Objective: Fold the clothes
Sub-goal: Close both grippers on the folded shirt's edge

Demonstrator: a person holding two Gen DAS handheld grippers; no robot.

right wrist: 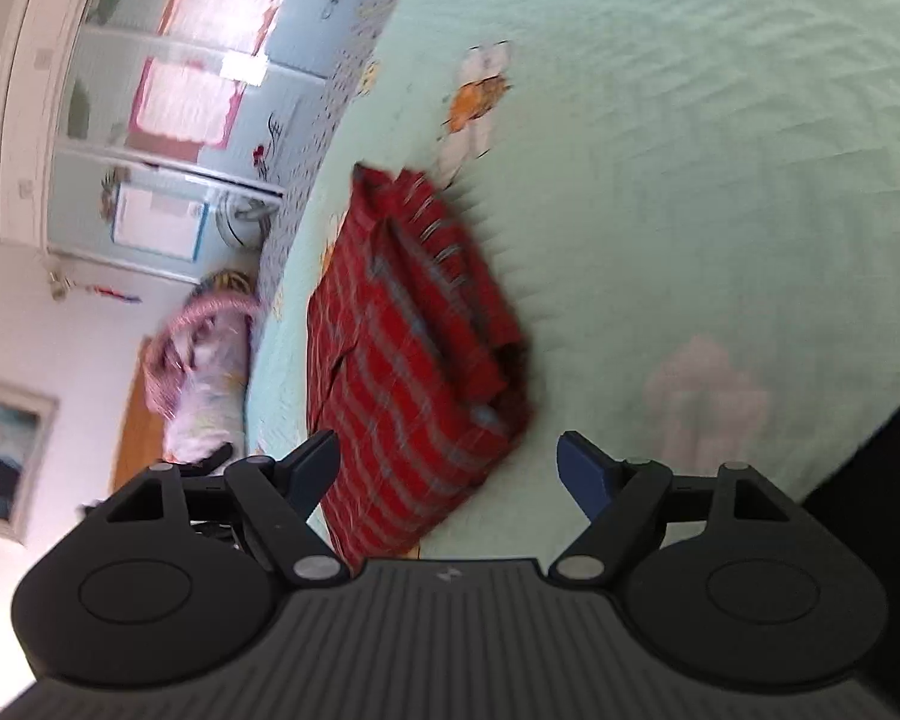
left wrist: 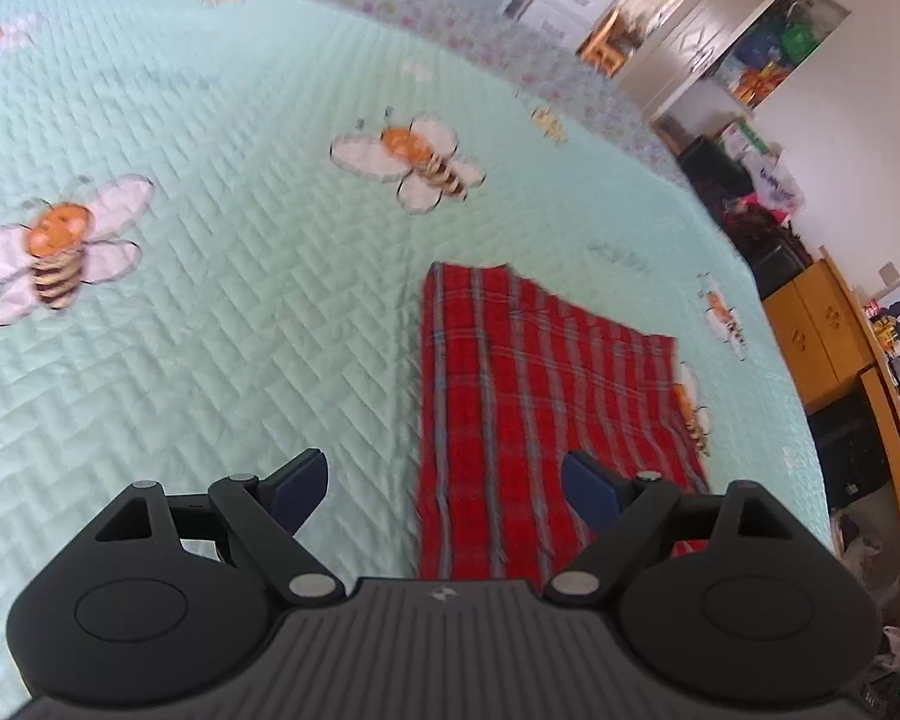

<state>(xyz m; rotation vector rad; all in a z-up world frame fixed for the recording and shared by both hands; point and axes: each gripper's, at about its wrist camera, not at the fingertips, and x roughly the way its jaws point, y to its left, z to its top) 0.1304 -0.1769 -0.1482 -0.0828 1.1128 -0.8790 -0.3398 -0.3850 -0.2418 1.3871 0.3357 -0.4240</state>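
Left gripper (left wrist: 444, 483) with jaws spread wide and empty, red plaid cloth (left wrist: 528, 414) lying flat ahead, reaching under its right finger, on a mint quilted bedspread (left wrist: 240, 312) with bee patches (left wrist: 417, 162), cluttered shelves (left wrist: 756, 60) far right

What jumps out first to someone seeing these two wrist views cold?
The red plaid garment, lying folded on the mint quilted bedspread, draws the eye first; it sits just ahead of the left tool and shows again, bunched at one end, in front of the right tool. Next come the big bee appliqués on the quilt. Both tools are open, holding nothing.
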